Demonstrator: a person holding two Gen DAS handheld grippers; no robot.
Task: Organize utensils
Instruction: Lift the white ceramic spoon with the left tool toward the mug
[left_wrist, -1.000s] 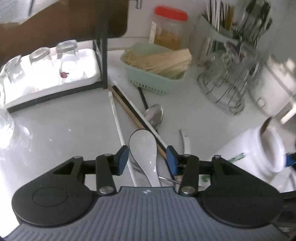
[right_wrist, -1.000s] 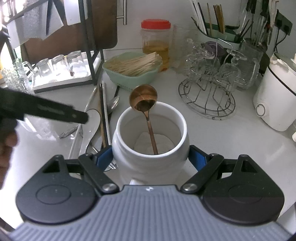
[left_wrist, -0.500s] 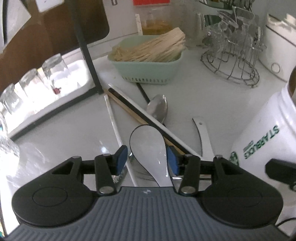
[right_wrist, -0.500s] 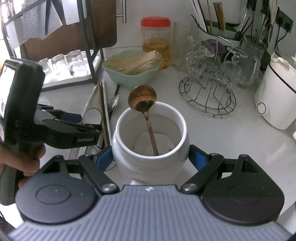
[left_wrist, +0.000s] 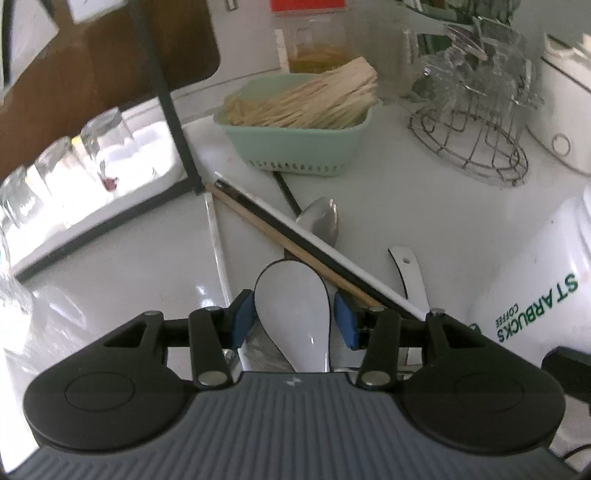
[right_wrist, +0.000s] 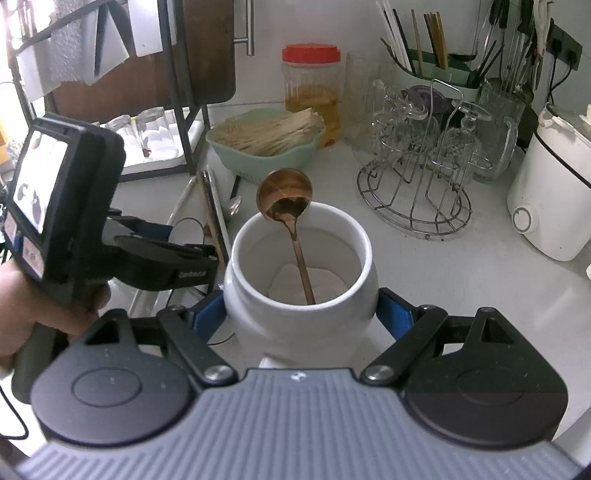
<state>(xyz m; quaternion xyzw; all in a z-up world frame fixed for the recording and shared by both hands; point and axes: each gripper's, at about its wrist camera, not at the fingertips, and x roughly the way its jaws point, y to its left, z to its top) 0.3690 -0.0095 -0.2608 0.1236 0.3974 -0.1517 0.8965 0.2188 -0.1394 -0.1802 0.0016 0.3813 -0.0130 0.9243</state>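
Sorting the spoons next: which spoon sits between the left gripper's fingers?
The white ceramic soup spoon lies between the left gripper's open blue pads. The metal spoon lies farther off under the chopsticks; the copper spoon stands in the white jar.

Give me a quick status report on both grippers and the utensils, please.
Left gripper open around white ceramic spoon. Right gripper shut on white jar, copper spoon inside. Chopsticks lie beside the white spoon.

left gripper (left_wrist: 294, 319): ribbed grey body, black linkage arms, silver screws, blue-padded fingers (left_wrist: 243, 320) | right gripper (right_wrist: 301, 312): same build, blue fingers (right_wrist: 208, 314) | left hand (right_wrist: 44, 314): bare skin, black handle, thin black cable
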